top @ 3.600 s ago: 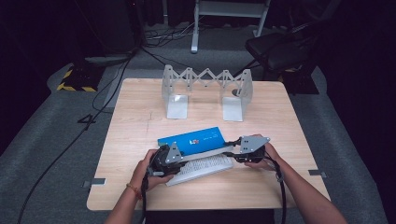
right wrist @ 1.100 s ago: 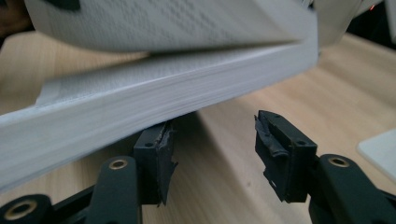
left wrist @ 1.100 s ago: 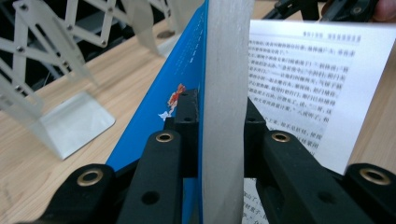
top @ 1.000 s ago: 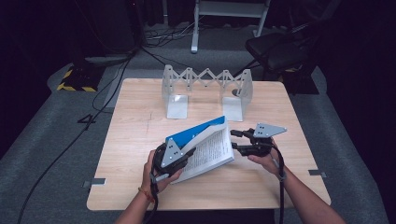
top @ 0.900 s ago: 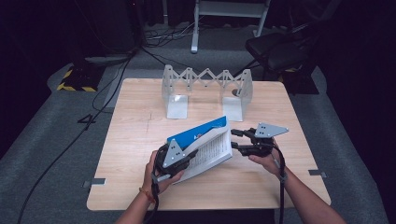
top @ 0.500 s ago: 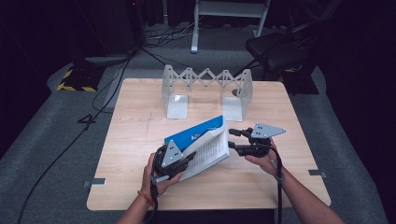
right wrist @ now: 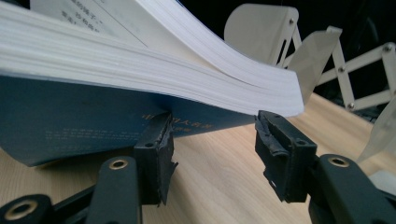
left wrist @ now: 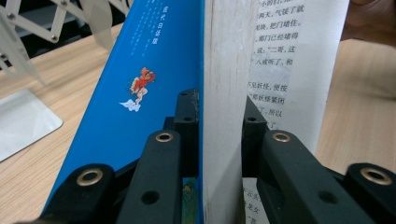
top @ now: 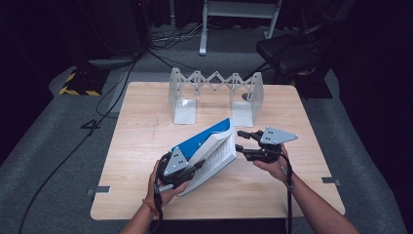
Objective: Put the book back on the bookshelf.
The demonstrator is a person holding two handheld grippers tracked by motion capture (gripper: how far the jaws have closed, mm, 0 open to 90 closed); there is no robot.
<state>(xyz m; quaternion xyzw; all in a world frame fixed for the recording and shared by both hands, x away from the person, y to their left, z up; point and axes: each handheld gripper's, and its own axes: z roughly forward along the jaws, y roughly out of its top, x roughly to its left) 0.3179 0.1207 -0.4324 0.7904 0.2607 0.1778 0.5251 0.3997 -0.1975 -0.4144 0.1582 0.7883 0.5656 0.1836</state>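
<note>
In the middle of the frame, the left gripper (top: pixel 187 168) pinches a tilted blue book (top: pixel 207 141); the right gripper (top: pixel 242 144) is spread beside its white pages.

Table (top: pixel 146 146) brightly lit from above, surroundings dark; gripper views sharp, near jaws slightly soft.

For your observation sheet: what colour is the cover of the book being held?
Bright blue, on the book, clearest in the left gripper view.
</note>
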